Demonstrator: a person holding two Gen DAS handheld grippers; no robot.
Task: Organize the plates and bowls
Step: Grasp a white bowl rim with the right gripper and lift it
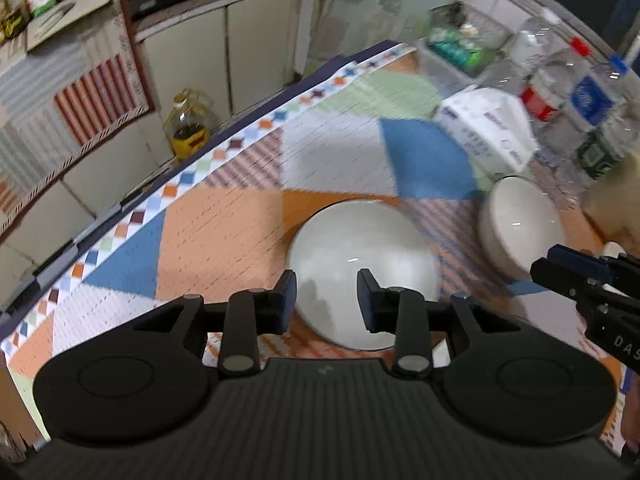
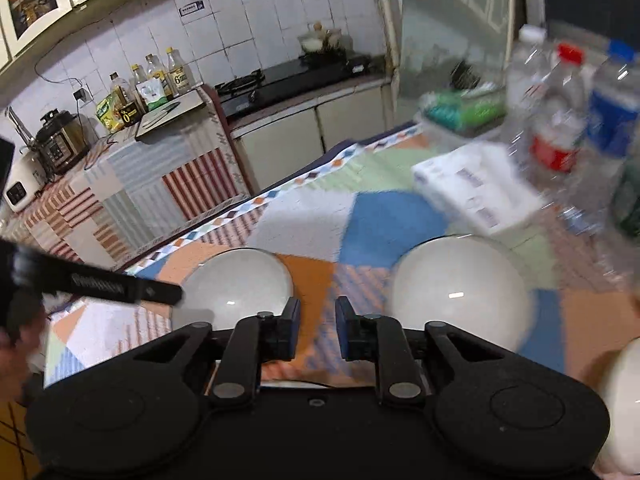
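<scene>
Two white bowls sit upside down on the patchwork cloth point(image 1: 224, 236). One bowl point(image 1: 362, 264) is right under the left claw point(image 1: 327, 300), whose fingers are apart and hold nothing. The other bowl point(image 2: 460, 288) is ahead and to the right of the right claw point(image 2: 318, 330), also parted and empty. Far ahead of both claws, a clear box point(image 1: 460, 50) holds blurry green things. Beside it stand water bottles point(image 1: 560, 92) and a white pack point(image 1: 486, 130).

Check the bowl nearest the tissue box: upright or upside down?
Upright. The right wrist view shows the bowl with its rim up and hollow inside facing the camera, resting on the tablecloth near the tissue box.
</scene>
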